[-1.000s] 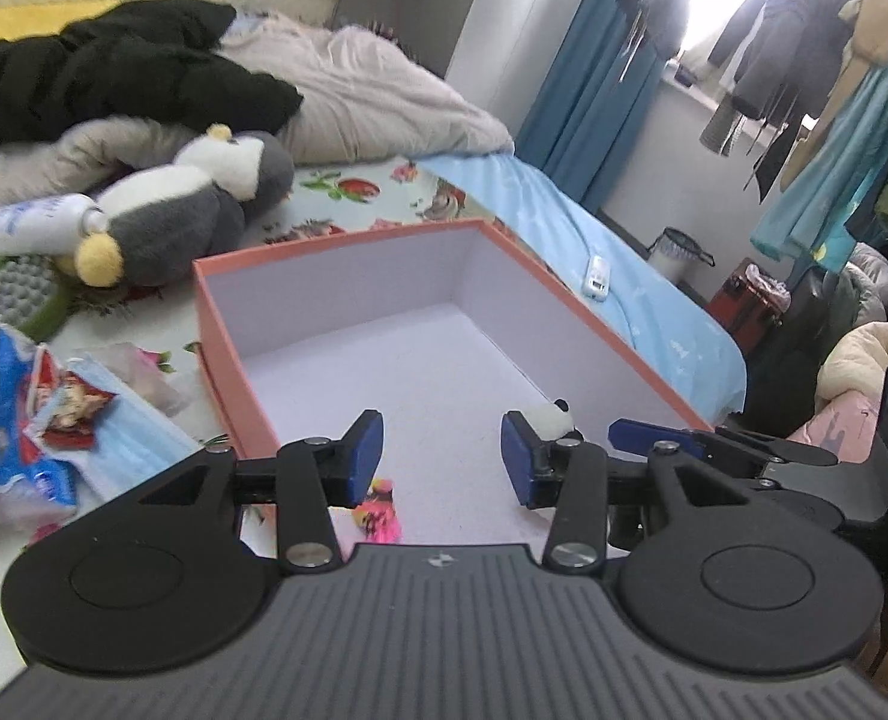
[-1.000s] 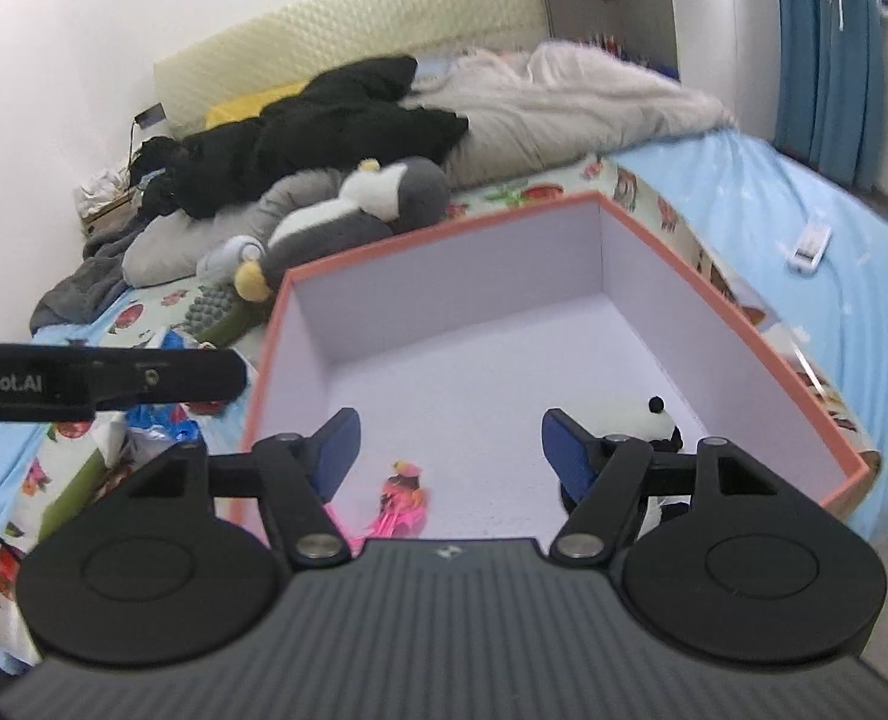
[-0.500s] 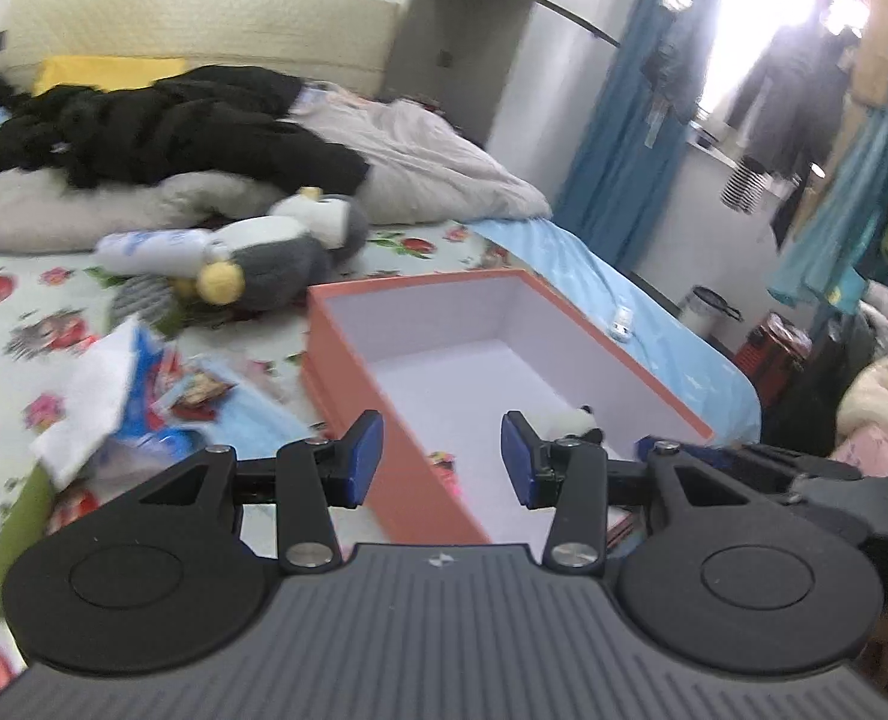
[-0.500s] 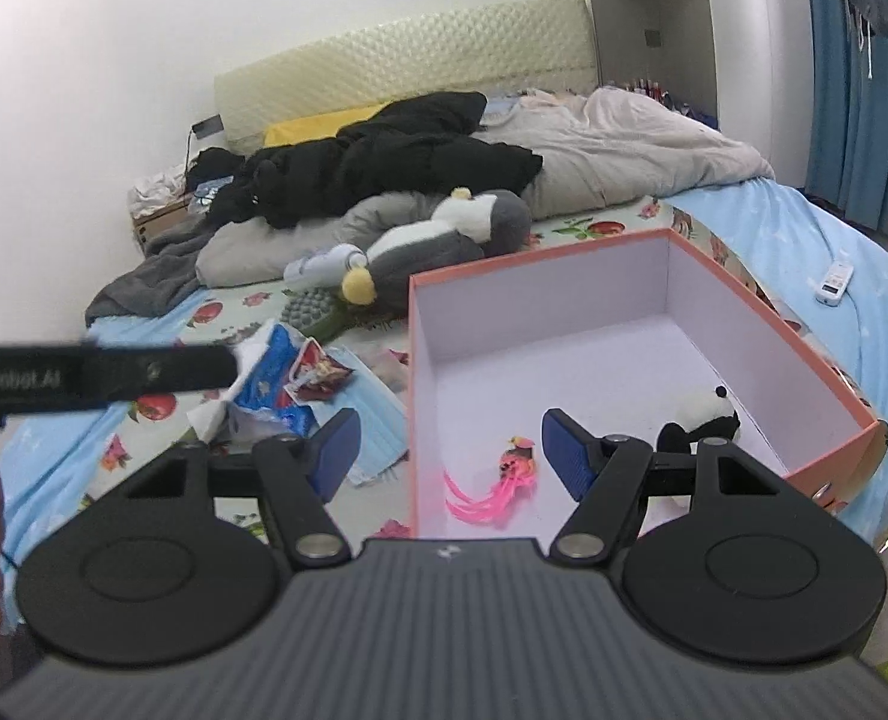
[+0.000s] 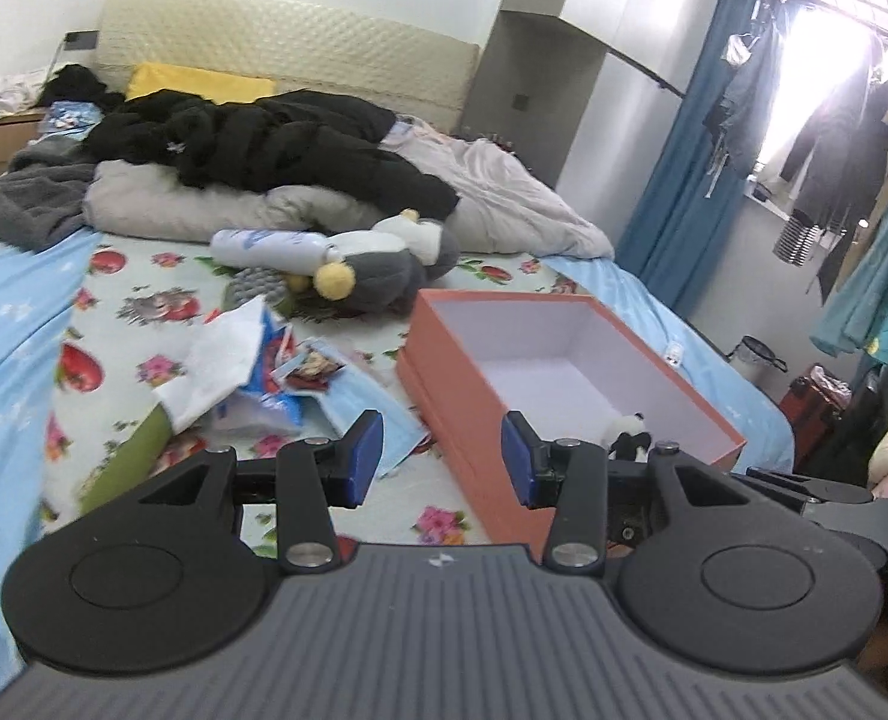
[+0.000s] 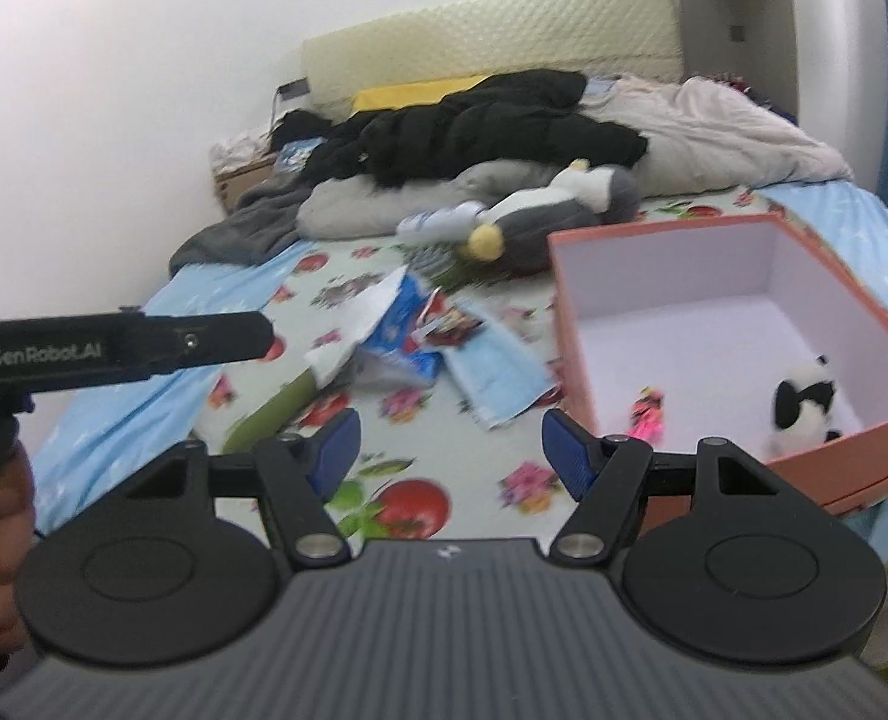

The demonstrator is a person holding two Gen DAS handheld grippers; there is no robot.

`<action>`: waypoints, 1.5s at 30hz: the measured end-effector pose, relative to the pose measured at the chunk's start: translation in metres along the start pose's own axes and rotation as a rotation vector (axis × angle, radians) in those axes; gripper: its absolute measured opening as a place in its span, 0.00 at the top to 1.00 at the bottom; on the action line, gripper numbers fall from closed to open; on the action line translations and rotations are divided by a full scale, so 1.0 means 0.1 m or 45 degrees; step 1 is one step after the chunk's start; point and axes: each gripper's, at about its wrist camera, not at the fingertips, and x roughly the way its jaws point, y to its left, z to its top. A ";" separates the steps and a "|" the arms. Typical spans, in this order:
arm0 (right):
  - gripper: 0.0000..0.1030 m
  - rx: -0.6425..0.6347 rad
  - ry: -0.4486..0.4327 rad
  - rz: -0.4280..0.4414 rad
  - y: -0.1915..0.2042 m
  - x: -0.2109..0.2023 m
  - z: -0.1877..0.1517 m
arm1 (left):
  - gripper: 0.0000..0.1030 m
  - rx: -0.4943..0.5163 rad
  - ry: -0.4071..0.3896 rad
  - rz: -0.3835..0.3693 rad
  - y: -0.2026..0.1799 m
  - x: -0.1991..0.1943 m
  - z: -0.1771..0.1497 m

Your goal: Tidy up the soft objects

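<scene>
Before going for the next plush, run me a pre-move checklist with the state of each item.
1. Left claw empty, jaws apart: ok.
2. Right claw empty, jaws apart: ok.
3. Orange box open with free floor space: ok; only the panda plush and a pink toy lie inside.
4. Penguin plush in view and reachable from above: ok, though a white bottle lies against it.
5. Path to the penguin plush free: not ok; wrappers and a blue face mask are strewn between.
6. Right wrist view sharp: not ok, blurred.
</scene>
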 end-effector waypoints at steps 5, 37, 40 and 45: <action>0.33 0.014 0.047 0.053 0.13 0.13 -0.08 | 0.52 -0.046 0.014 0.061 0.19 -0.11 -0.18; 0.39 0.136 0.194 -0.065 0.01 2.86 0.62 | 0.44 -0.326 0.079 0.139 1.90 2.14 0.04; 0.39 0.221 0.199 -0.092 -0.06 3.06 0.67 | 0.44 -0.322 0.094 0.128 1.94 2.33 0.06; 0.39 0.268 0.221 -0.123 -0.10 3.36 0.69 | 0.46 -0.295 0.103 0.153 1.98 2.54 0.06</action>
